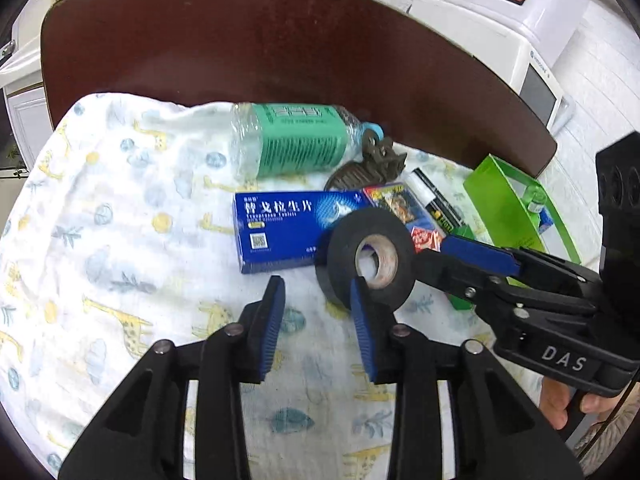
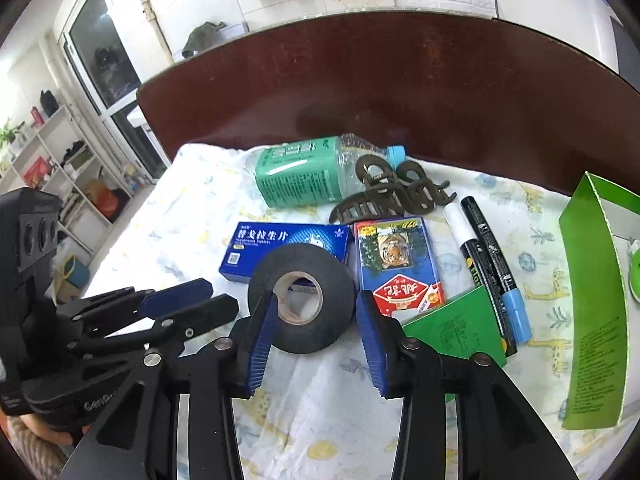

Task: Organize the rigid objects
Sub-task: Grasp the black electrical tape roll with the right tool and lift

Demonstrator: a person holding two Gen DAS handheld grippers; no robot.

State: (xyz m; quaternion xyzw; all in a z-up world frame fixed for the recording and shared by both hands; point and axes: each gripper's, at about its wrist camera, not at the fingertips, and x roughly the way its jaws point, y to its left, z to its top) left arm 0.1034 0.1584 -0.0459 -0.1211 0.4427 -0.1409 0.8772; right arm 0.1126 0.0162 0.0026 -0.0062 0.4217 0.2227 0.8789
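Observation:
A black tape roll (image 1: 344,240) (image 2: 332,280) leans on a blue medicine box (image 1: 280,224) (image 2: 280,240) on the giraffe-print cloth (image 1: 120,220) (image 2: 320,420). My right gripper (image 2: 318,300) (image 1: 430,250) is open; the roll shows between its fingers, but the pads do not press it. My left gripper (image 1: 317,284) (image 2: 224,296) is open and empty just left of the roll. Behind lie a green-labelled bottle (image 1: 300,140) (image 2: 300,176), a brown hair claw (image 1: 372,164) (image 2: 392,196), a tiger card pack (image 1: 400,204) (image 2: 396,256) and markers (image 1: 436,204) (image 2: 488,252).
An open green carton (image 1: 500,200) (image 2: 592,280) stands at the right with small items inside. The cloth covers part of a dark brown table (image 1: 240,40) (image 2: 400,80). A white appliance (image 1: 520,20) sits beyond the table, and shelves (image 2: 60,160) stand far left.

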